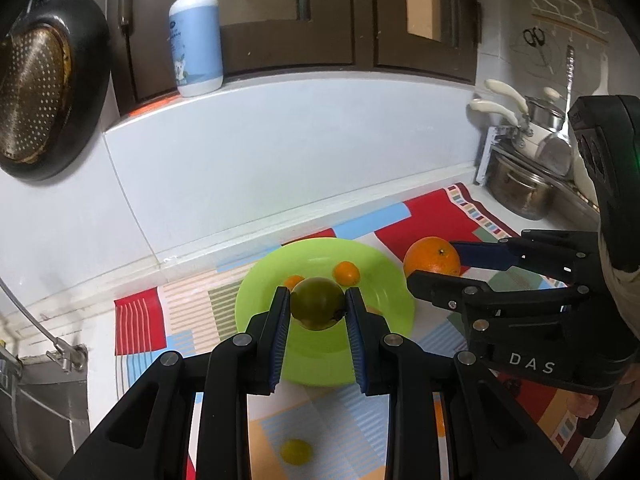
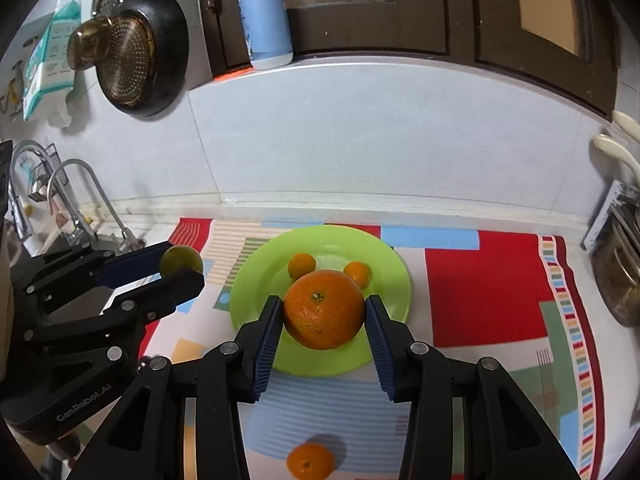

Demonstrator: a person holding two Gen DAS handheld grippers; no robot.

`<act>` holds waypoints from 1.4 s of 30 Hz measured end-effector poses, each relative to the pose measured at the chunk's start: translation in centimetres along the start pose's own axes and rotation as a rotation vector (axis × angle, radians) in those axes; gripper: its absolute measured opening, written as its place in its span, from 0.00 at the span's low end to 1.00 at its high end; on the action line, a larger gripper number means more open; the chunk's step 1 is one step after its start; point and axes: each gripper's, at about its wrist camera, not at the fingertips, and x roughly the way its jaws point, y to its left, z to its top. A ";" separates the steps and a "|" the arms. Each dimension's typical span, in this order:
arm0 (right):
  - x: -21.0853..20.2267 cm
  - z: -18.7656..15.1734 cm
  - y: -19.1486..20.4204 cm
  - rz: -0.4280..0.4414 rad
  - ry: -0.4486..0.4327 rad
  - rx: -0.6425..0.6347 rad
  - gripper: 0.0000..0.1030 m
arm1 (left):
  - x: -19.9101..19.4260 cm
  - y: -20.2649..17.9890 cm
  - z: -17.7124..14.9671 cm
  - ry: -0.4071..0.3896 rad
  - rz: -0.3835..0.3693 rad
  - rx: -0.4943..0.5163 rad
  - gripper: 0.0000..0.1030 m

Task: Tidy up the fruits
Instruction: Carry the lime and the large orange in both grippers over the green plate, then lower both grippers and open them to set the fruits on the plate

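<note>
My left gripper point(image 1: 318, 304) is shut on a green round fruit point(image 1: 318, 302) and holds it above the lime green plate point(image 1: 384, 304). My right gripper point(image 2: 324, 312) is shut on a large orange point(image 2: 324, 308) and holds it above the same plate point(image 2: 256, 280). Two small oranges point(image 2: 302, 265) point(image 2: 357, 273) lie on the plate. The right gripper with the orange point(image 1: 432, 258) also shows in the left wrist view, and the left gripper with the green fruit point(image 2: 181, 261) shows in the right wrist view.
A small yellow-green fruit point(image 1: 296, 451) and a small orange point(image 2: 310, 460) lie on the patterned mat point(image 2: 480, 280) near me. Pots point(image 1: 520, 192) stand at the right, a sink with taps point(image 2: 76, 200) at the left. A soap bottle point(image 2: 266, 20) stands on the ledge.
</note>
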 end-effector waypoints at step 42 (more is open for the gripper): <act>14.3 1.4 -2.4 0.034 0.287 0.020 0.42 | 15.0 4.3 -0.3 0.309 -0.063 -0.111 0.27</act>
